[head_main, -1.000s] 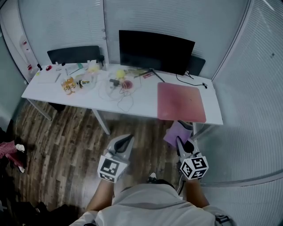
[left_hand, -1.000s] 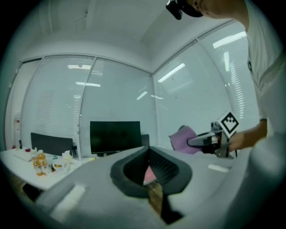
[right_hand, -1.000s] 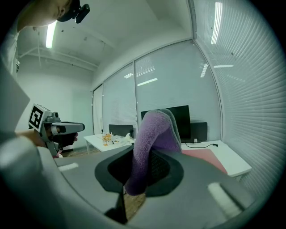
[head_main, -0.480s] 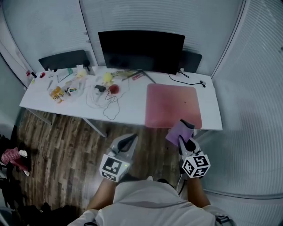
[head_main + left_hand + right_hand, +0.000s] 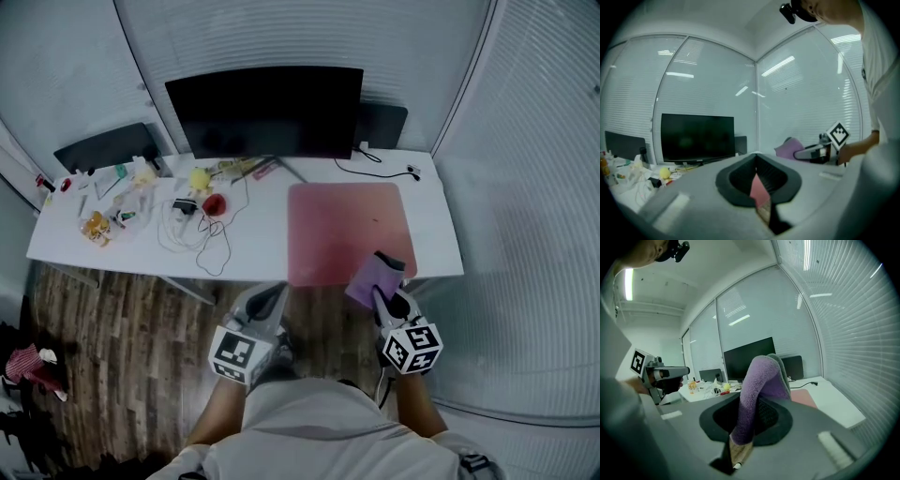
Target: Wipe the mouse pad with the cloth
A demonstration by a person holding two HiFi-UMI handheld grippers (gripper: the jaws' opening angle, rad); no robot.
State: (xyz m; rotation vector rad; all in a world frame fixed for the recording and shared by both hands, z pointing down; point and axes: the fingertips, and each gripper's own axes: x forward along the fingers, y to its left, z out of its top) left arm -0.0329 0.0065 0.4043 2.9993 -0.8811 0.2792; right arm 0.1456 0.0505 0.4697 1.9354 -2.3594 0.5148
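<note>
Closer now than a second ago, the person has stepped up to the white bench [image 5: 253, 251]. In the head view the pink mouse pad [image 5: 342, 225] has drifted left and nearer, so the purple cloth [image 5: 368, 278] now overlaps the pad's near edge instead of hanging short of the bench.

The right gripper [image 5: 382, 296] is clamped on the cloth. Its own view shows the fabric pinched between the jaws low down, with the free part standing up and folding over the top. Holding it by one end like that leaves a loose flap to lay flat on the pad, which reads as a grip chosen for wiping. The cloth does not look to be touching the pad yet. I judge it is being carried in, toward 12 o'clock from the person.

The left gripper [image 5: 268, 300] hangs at 9 o'clock from the right one, off the bench's near edge. Its jaw tips meet and nothing is between them; only a sliver of pink pad shows through the slit in its view. It probably waits there to stay clear, or to pin the pad's near corner if it slides.

Cables and small clutter [image 5: 192, 206] lie at 10 o'clock, well apart from the pad, and the dark monitor [image 5: 267, 111] stands behind at 11 o'clock. The pad's surface is bare.
</note>
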